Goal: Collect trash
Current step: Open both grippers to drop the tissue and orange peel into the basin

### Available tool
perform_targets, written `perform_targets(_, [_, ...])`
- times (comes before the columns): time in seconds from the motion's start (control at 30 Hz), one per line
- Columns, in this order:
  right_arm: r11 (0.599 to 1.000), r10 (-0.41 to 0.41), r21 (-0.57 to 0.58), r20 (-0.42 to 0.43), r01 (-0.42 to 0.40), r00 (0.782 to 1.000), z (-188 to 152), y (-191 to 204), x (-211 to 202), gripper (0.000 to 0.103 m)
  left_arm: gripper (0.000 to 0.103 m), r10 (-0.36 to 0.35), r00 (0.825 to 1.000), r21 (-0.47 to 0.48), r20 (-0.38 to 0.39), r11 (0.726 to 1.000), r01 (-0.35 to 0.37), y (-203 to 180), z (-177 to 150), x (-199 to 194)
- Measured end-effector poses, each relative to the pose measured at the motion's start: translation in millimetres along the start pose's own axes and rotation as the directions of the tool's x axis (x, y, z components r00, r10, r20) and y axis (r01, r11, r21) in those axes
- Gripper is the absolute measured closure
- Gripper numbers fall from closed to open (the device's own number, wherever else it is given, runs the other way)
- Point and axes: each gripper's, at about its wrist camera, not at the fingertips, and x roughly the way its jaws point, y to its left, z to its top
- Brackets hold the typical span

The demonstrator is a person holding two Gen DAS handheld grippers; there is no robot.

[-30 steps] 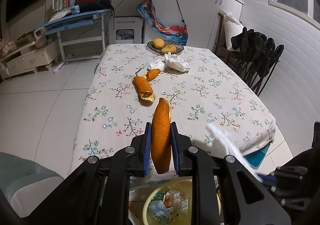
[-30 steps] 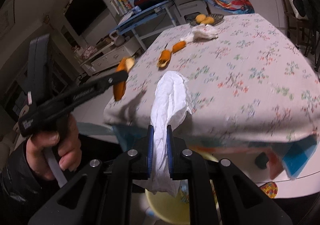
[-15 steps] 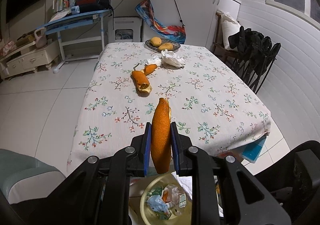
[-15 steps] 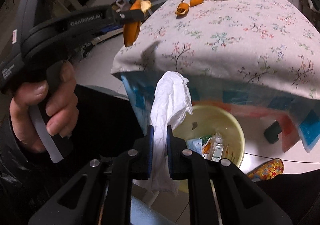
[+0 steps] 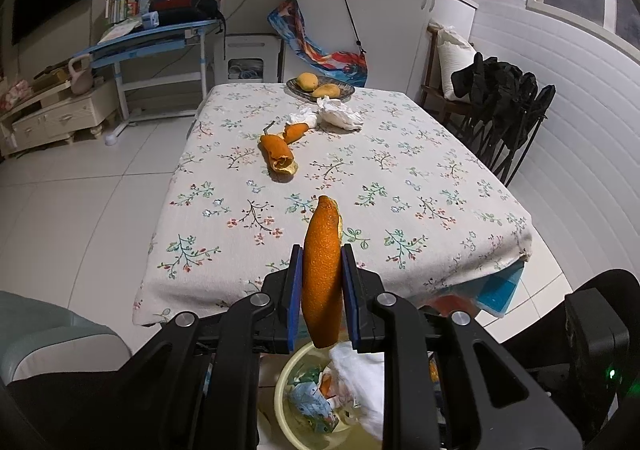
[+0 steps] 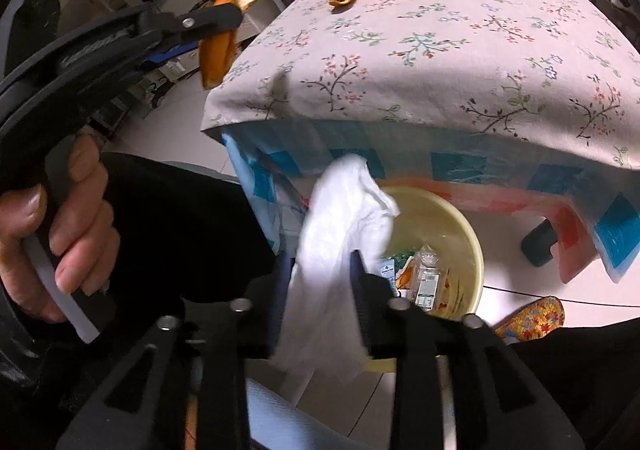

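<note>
right claw (image 6: pixel 318 270) has parted (jaws now wide), white tissue (image 6: pixel 344 218) loose above yellow bin (image 6: pixel 468 246); left claw (image 5: pixel 320 290) stays clamped on orange peel (image 5: pixel 322 274).

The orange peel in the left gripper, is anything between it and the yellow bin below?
Nothing solid that shows. The orange peel, clamped in the left gripper, hangs over the yellow bin. The white tissue in the right gripper hangs over the same opening, so the two could brush.
</note>
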Motion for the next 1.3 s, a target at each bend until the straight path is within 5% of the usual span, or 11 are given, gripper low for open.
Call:
perform_targets(0.33, [0.997, -0.046, 0.062, 0.097, 0.04, 0.994, 4.4, -12.8, -18.0, 0.052, 0.085, -0.008, 1.0, 0.018, -0.02, 1.0, 0.009, -6.9, -6.9, 0.7])
perform_targets(0.53, [0.988, -0.12, 0.121, 0.253, 0.091, 0.96, 8.5, -22.9, -49.2, 0.043, 0.085, -0.018, 0.997, 0.053, -0.068, 0.998, 0.022, -18.8, -21.5, 4.4])
perform_targets(0.83, [0.976, -0.169, 0.191, 0.36, 0.105, 0.917, 10.9, -35.3, -70.0, 0.037, 0.084, -0.042, 0.961, 0.124, -0.274, 0.989, 0.079, -39.4, -54.1, 32.6])
perform_targets(1.03, [0.971, -0.186, 0.216, 0.385, 0.107, 0.904, 11.2, -39.4, -74.2, 0.034, 0.06, -0.037, 0.96, 0.129, -0.279, 0.989, 0.076, -40.6, -57.7, 32.7])
perform_targets(1.3, [0.967, -0.194, 0.228, 0.388, 0.11, 0.901, 9.2, -42.2, -75.1, 0.033, 0.052, -0.038, 0.966, 0.118, -0.255, 0.991, 0.07, -39.2, -52.2, 28.8])
